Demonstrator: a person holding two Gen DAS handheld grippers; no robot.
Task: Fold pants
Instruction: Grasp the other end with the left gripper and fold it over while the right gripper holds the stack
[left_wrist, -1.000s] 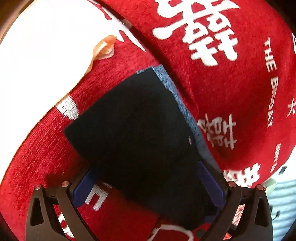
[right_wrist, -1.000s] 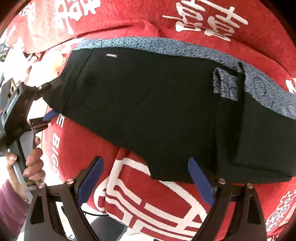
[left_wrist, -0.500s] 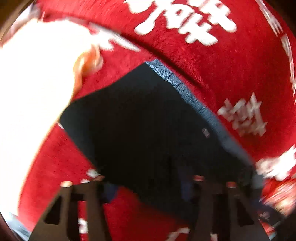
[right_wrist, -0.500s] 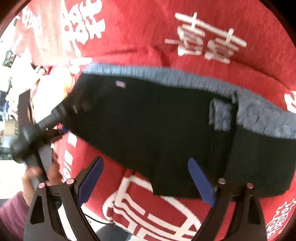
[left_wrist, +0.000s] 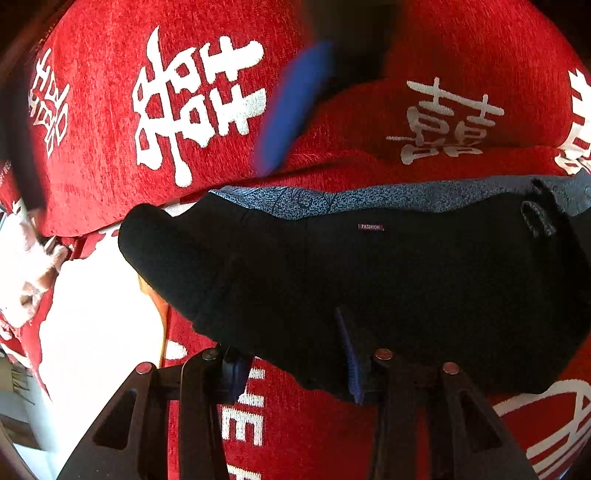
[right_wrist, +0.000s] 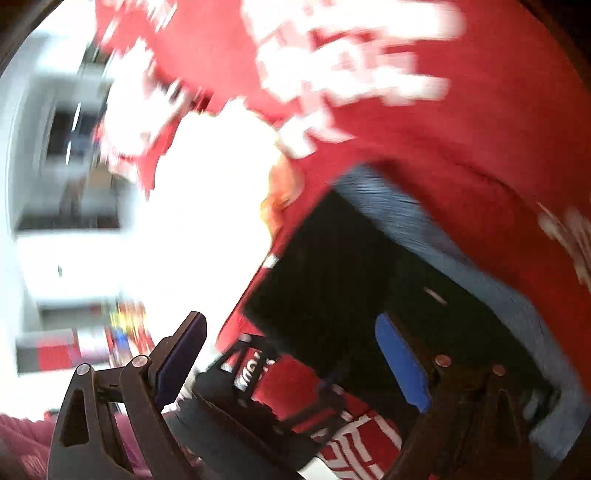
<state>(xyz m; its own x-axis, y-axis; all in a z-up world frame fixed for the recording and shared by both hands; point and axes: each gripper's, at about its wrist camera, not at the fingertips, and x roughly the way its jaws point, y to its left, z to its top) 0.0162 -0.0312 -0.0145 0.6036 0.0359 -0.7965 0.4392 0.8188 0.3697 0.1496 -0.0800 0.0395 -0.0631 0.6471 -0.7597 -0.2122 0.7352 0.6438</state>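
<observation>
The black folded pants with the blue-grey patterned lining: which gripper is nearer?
Left. The left gripper meets the black folded pants' near edge; the right gripper stands open beside their end.

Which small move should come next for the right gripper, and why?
Probably bring the right gripper down onto the near edge of the pants and shut it there. Its fingers are open and hold nothing, while the left gripper brackets that edge; whether it is clamped, I cannot tell. Two grips would likely lift the fold evenly.
</observation>
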